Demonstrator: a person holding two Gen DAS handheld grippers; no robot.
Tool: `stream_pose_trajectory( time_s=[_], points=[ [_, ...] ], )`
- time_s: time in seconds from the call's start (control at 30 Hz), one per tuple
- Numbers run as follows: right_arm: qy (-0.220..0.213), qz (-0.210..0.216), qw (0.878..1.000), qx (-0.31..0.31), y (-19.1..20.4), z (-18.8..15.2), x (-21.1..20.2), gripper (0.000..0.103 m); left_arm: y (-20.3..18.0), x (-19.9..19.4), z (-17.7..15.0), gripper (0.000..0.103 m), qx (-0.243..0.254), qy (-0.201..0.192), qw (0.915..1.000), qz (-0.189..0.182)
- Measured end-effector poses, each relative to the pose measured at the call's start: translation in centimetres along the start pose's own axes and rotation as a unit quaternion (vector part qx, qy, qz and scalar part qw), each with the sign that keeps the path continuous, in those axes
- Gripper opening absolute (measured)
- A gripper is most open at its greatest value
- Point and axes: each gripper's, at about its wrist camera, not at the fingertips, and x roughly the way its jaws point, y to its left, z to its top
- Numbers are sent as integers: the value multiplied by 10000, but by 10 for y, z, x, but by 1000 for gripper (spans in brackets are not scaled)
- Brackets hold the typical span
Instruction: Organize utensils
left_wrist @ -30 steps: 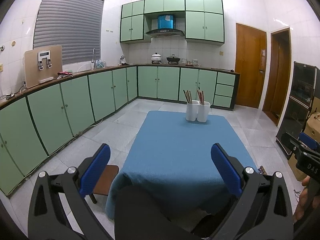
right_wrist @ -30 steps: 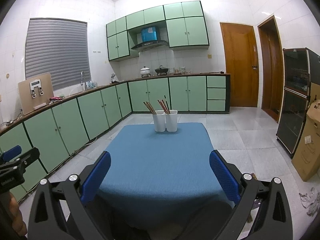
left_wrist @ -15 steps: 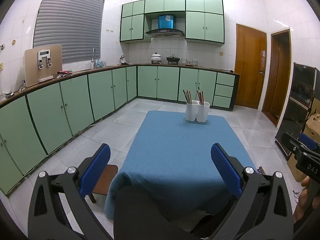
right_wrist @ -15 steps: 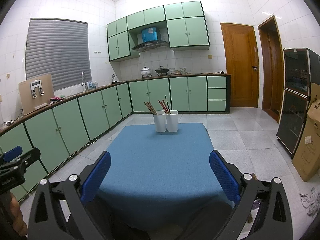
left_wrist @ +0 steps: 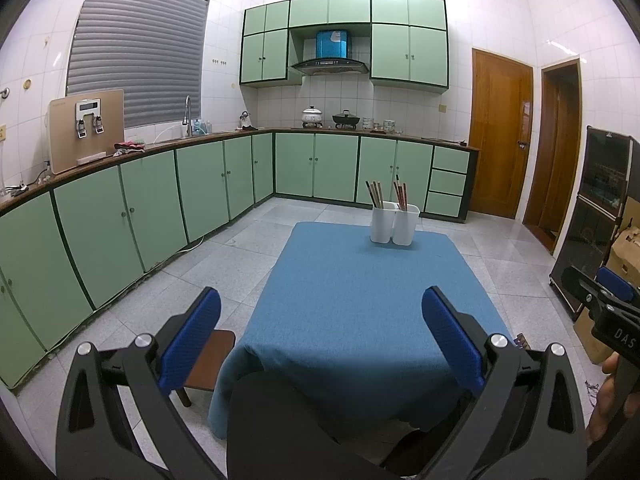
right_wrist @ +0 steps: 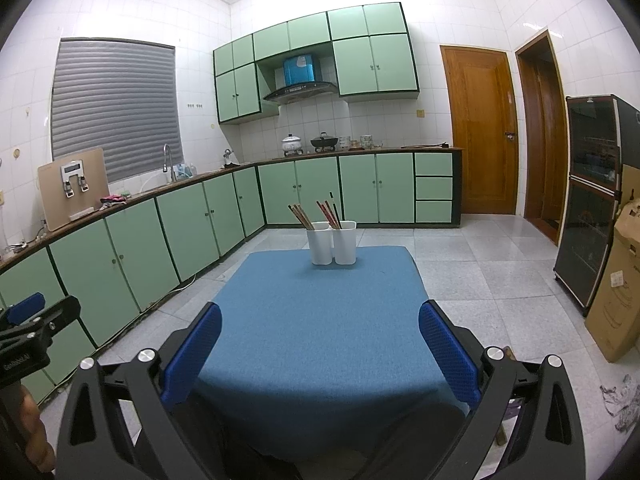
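Two white utensil cups stand side by side at the far end of a blue-clothed table (left_wrist: 360, 300) (right_wrist: 320, 320). The left cup (left_wrist: 382, 225) (right_wrist: 319, 242) and the right cup (left_wrist: 406, 225) (right_wrist: 345, 241) each hold several chopsticks (left_wrist: 375, 194) (right_wrist: 301, 216), upright and leaning. My left gripper (left_wrist: 320, 312) hovers open over the table's near edge, nothing between its blue pads. My right gripper (right_wrist: 320, 326) is likewise open and empty, well short of the cups. Each gripper shows at the other view's edge, the right gripper (left_wrist: 600, 300) and the left gripper (right_wrist: 32, 320).
Green floor cabinets (left_wrist: 120, 216) run along the left and back walls. A small wooden stool (left_wrist: 208, 360) stands at the table's near-left corner. A dark glass cabinet (right_wrist: 592, 200) and a cardboard box (right_wrist: 620, 280) stand right. A dark-clothed knee (left_wrist: 280, 420) lies below the grippers.
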Motion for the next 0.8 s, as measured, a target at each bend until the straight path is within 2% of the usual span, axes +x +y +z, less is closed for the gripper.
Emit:
stream_pose_trajectory(
  time_s=[0.8],
  points=[
    [-2,0,10000,10,-1,-1,0,97,-1,-1,1,98,-13,-2,10000,1]
  ],
)
